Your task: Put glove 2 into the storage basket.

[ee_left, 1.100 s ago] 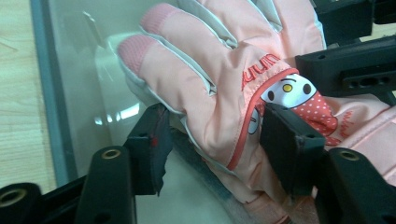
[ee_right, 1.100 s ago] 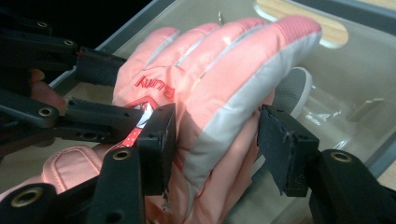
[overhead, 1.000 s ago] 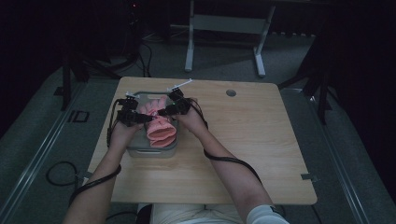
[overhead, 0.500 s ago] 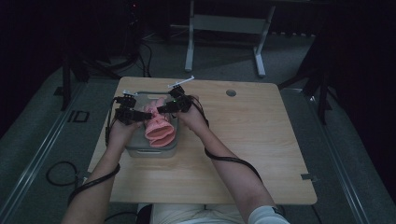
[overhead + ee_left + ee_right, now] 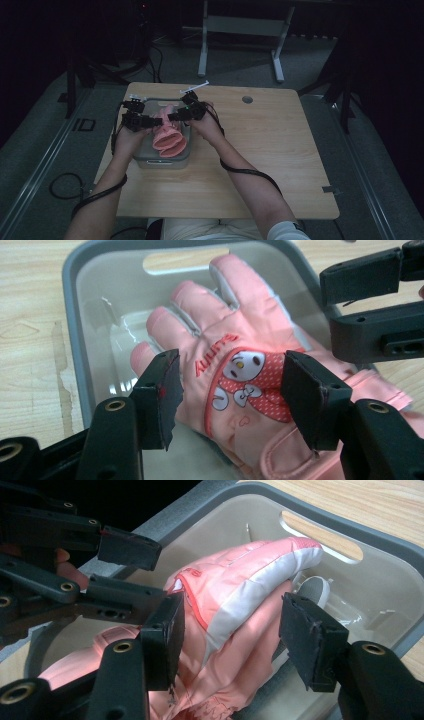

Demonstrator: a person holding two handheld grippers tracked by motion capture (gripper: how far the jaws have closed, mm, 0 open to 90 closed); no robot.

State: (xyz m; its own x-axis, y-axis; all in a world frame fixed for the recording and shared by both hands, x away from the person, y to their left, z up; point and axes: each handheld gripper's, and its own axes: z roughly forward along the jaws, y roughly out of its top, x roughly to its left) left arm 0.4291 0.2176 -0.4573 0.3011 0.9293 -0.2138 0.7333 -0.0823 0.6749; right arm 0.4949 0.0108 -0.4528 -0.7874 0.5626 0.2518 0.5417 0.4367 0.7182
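Nearest the camera in the high view, the person's two forearms rise from the bottom edge toward the left half of the wooden table [image 5: 260,165], a cable looping round the right arm. Just beyond them sits the grey bin [image 5: 142,161], its near rim close to the table's left front part. A pink glove [image 5: 169,136] lies partly in the bin, cuff end toward the person, fingers pointing away.

The left gripper [image 5: 156,120] comes at the glove from the left. In the left gripper view its jaws stand partly apart on either side of the glove [image 5: 235,375], over the printed cartoon patch (whether the pads actually press the fabric I cannot tell).

The right gripper [image 5: 172,117] meets it from the right. In the right gripper view its jaws are spread with a fold of the glove [image 5: 240,605] between them; the left pad is against the fabric and the right pad stands clear.

Farther off, a round hole [image 5: 247,99] marks the tabletop, and a metal stand [image 5: 240,30] rises from the dark floor behind.
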